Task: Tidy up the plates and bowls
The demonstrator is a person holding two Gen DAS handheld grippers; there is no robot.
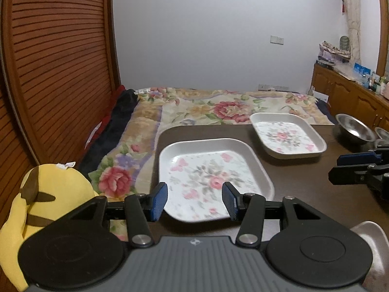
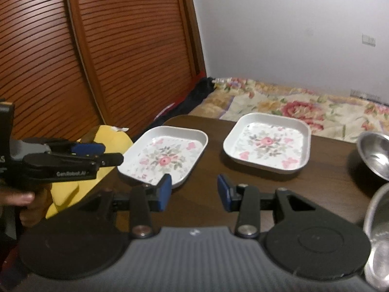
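On the dark wood-grain worktop point(image 1: 304, 182), seen from the left wrist, two glossy white rounded-square plates with pink floral prints are lying flat: the near plate point(image 1: 214, 177) at the worktop's left edge, the far plate point(image 1: 288, 135) behind it to the right. The left hand-held gripper point(image 1: 194, 200) is hovering open, empty, above the near plate's front rim. Polished steel bowls point(image 1: 355, 129) are sitting far right. From the right wrist, the right hand-held gripper point(image 2: 193, 192) is standing open and empty over bare worktop, plates side by side beyond.
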